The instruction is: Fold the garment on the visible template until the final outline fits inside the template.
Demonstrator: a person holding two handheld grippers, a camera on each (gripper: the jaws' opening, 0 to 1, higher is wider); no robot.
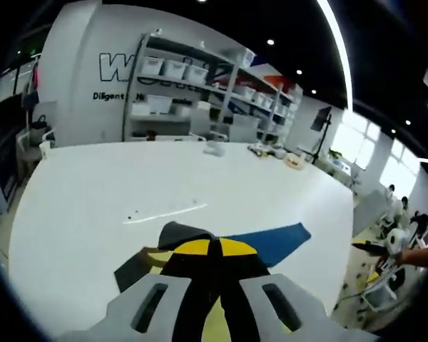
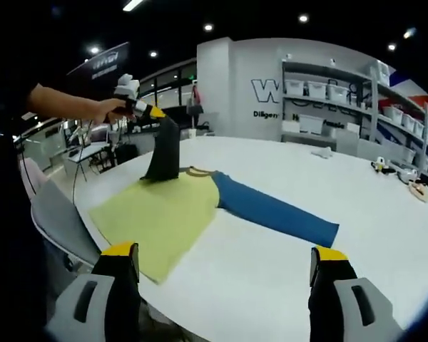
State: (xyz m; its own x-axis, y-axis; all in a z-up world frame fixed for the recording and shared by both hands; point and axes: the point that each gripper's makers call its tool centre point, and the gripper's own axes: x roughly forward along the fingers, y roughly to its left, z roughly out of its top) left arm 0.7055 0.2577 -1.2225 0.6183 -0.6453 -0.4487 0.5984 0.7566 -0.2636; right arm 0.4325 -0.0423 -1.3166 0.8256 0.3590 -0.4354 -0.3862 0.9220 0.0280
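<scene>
The dark sleeve (image 2: 162,153) is pinched by the left gripper (image 2: 144,108) at ten o'clock; if tugged, the garment (image 2: 164,214) could be dragged tablewards. The right gripper (image 2: 225,278) is held spread wide.

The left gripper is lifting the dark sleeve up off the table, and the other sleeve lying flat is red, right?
Not quite: the flat sleeve is blue, not red, as the right gripper view shows. The rest holds: the left gripper is shut on the dark sleeve, pulling it up off the table.
</scene>
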